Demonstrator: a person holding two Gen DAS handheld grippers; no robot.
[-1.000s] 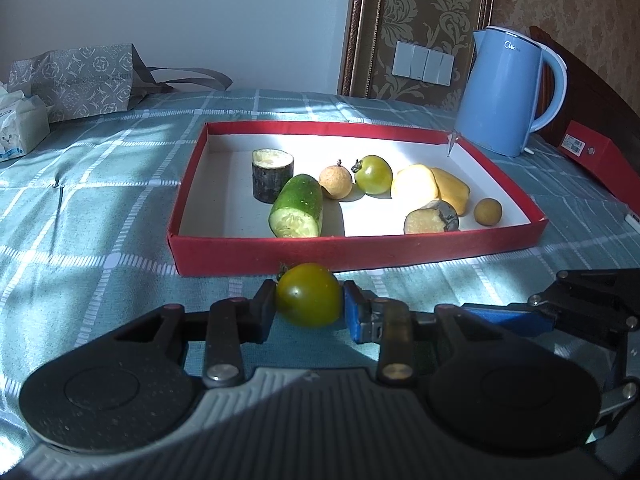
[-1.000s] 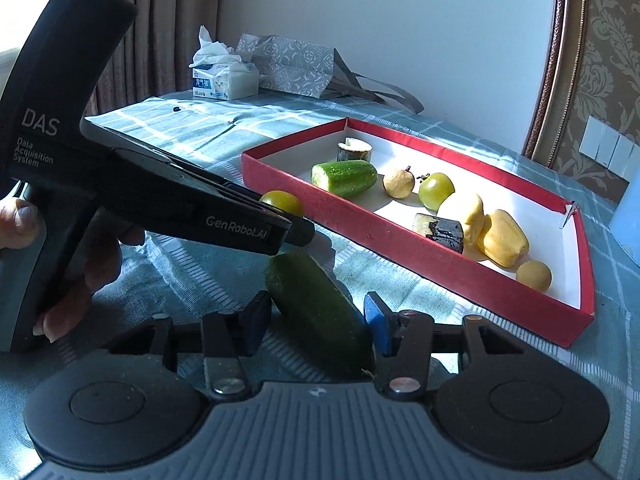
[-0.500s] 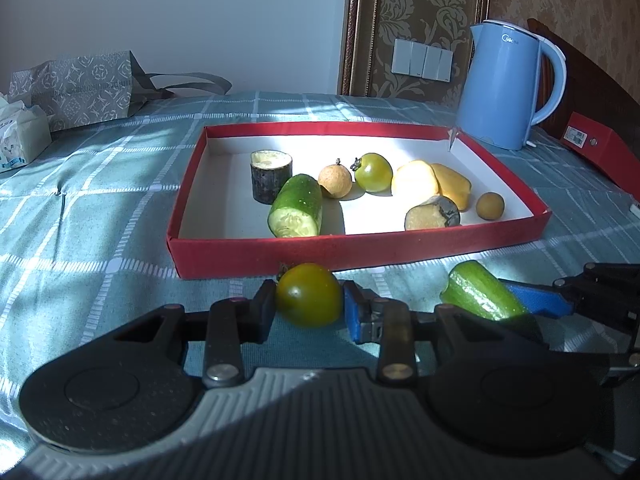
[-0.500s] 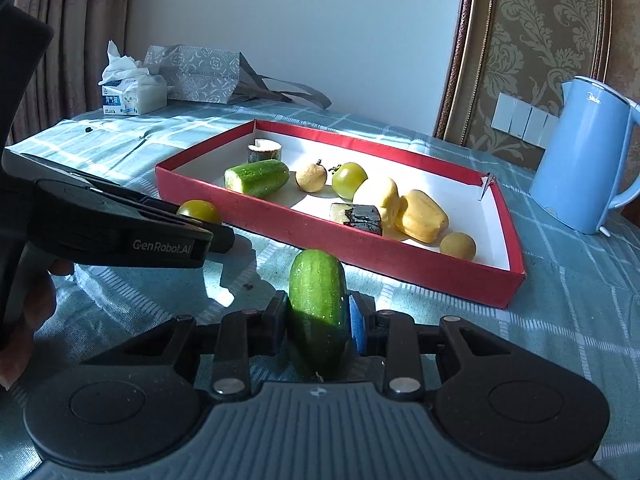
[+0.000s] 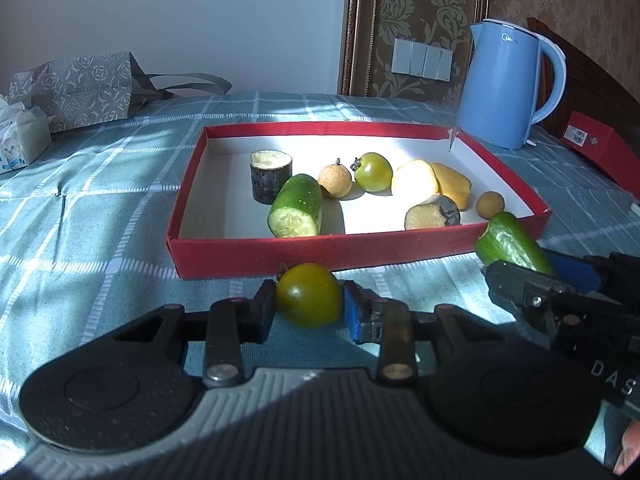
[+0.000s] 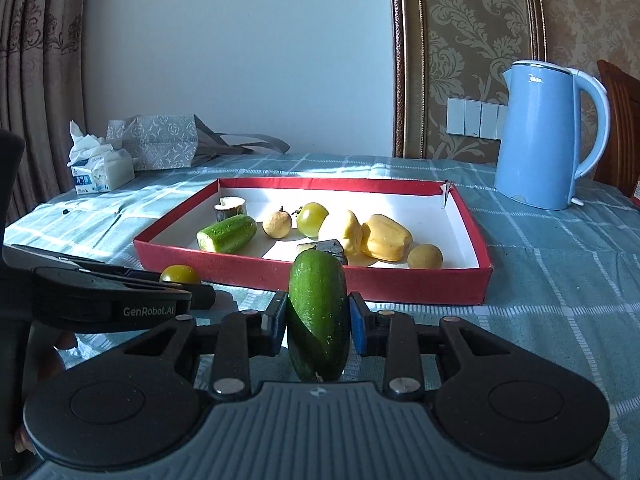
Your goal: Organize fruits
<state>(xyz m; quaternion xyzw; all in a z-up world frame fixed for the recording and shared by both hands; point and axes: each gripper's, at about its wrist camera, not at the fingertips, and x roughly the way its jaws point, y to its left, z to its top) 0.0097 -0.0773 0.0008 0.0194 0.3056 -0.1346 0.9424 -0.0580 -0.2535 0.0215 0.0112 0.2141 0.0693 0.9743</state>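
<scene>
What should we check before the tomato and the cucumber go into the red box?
1. Left gripper shut on green tomato: ok.
2. Right gripper shut on cucumber piece: ok.
3. Bare floor left in the red box at its left end: ok.
4. Both grippers on the near side of the box: ok.
5. Cucumber lifted off the tablecloth: cannot tell.

Glossy smooth green tomato (image 5: 308, 294) between left claw (image 5: 309, 312) pads. Bumpy, slightly shiny dark green cucumber piece (image 6: 318, 312) in right claw (image 6: 319, 322); claw bodies matt black plastic, ribbed grey cover. Ahead of claws: red cardboard tray (image 5: 256, 254), matt white inside; beyond it, glossy blue plastic kettle (image 5: 506, 84). Woven teal checked cloth (image 5: 80, 216) covers counter.
</scene>
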